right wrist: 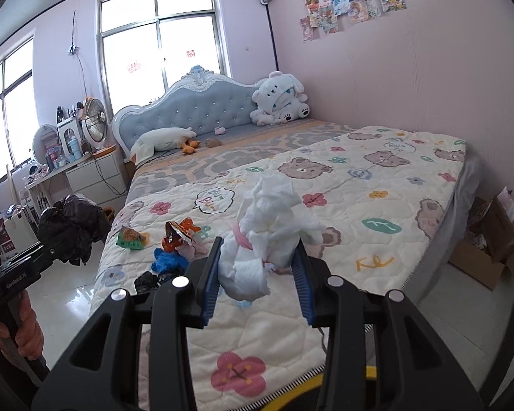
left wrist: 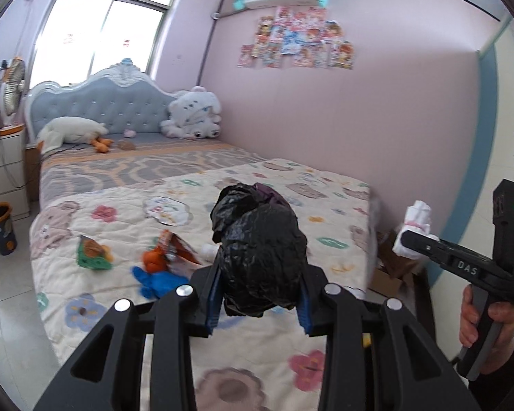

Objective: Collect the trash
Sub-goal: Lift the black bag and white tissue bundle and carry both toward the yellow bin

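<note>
My left gripper is shut on a crumpled black plastic bag and holds it above the foot of the bed; the bag also shows in the right wrist view. My right gripper is shut on a wad of white tissue, also above the bed; it shows at the right of the left wrist view. More trash lies on the quilt: a green wrapper, an orange wrapper, a blue crumpled piece and a small black scrap.
A bin stands on the tiled floor left of the bed. Cardboard boxes sit on the floor by the pink wall at the bed's right. Plush toys and a pillow lie at the headboard. A nightstand with a fan is at the left.
</note>
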Tool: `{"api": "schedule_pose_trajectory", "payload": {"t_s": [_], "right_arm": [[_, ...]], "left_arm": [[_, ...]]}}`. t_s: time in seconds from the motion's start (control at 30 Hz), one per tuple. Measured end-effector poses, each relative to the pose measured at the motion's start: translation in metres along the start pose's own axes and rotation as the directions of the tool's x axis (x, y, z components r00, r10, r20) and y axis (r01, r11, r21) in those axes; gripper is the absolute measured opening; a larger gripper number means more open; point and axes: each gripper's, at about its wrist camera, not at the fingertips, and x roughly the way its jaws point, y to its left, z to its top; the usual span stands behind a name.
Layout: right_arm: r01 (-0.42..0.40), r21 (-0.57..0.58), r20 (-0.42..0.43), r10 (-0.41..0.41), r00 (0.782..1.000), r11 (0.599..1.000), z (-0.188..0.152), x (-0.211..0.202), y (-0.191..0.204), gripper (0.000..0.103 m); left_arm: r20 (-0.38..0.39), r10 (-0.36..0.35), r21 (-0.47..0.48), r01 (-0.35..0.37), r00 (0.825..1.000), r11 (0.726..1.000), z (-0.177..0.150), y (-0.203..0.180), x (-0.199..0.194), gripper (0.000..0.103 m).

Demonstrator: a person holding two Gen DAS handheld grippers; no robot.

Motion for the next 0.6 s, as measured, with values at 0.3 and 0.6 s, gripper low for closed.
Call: {"api": "schedule_pose_trajectory", "payload": {"t_s": [0.3, 0.6], "right_arm": [[0.062, 0.024, 0.022, -0.062, 0.998, 0.998, -0.030, -0.073, -0.026, 0.037], [0.138, 0.060, -0.002, -0.138, 0.990, 0.989, -0.059, -0.128, -0.045, 0.037]], "left_arm": [[-0.013, -0.092, 0.069, 0.093, 0.996, 0.993, -0.016, -0.058, -0.016, 0.033], [-0.072, -0.183, 0.096, 0.190, 0.980, 0.977, -0.040, -0.099, -0.024, 0.033]]}}
